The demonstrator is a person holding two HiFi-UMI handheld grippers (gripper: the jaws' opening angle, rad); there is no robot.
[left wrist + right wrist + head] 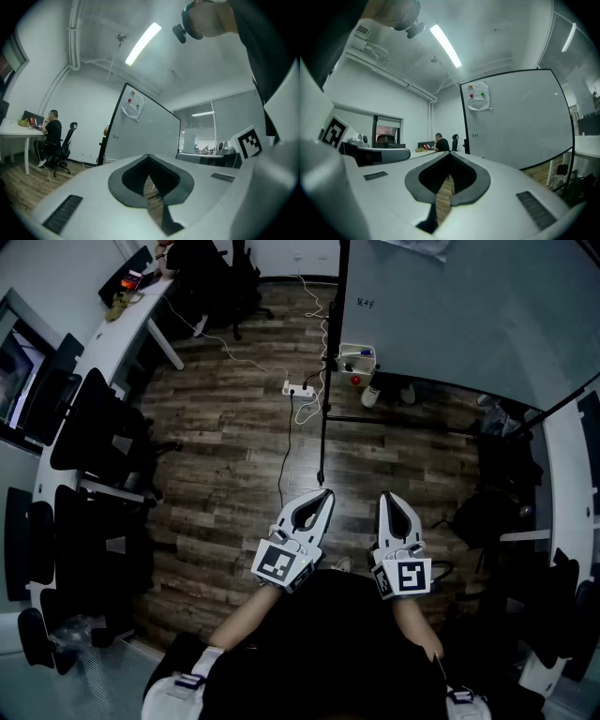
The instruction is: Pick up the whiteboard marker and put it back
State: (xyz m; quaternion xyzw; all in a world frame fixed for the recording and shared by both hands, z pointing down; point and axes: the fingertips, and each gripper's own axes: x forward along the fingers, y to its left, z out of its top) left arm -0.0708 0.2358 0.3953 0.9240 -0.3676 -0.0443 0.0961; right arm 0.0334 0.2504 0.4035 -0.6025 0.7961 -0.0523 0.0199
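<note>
A large whiteboard (469, 306) on a black stand fills the upper right of the head view. At its lower left corner a small white tray (356, 362) holds a few small items, too small to pick out a marker. My left gripper (325, 491) and right gripper (387, 496) are held side by side, level, near my body and well short of the board. Both are shut with nothing between the tips. The left gripper (149, 155) faces the whiteboard (140, 136) from its left edge. The right gripper (450, 153) has the whiteboard (515, 117) to its right.
A white power strip (298, 388) and cables lie on the wood floor before the board's stand. Black office chairs (94, 427) line a curved white desk (122, 324) at left. A person (52, 131) sits at a far desk. More chairs stand at right.
</note>
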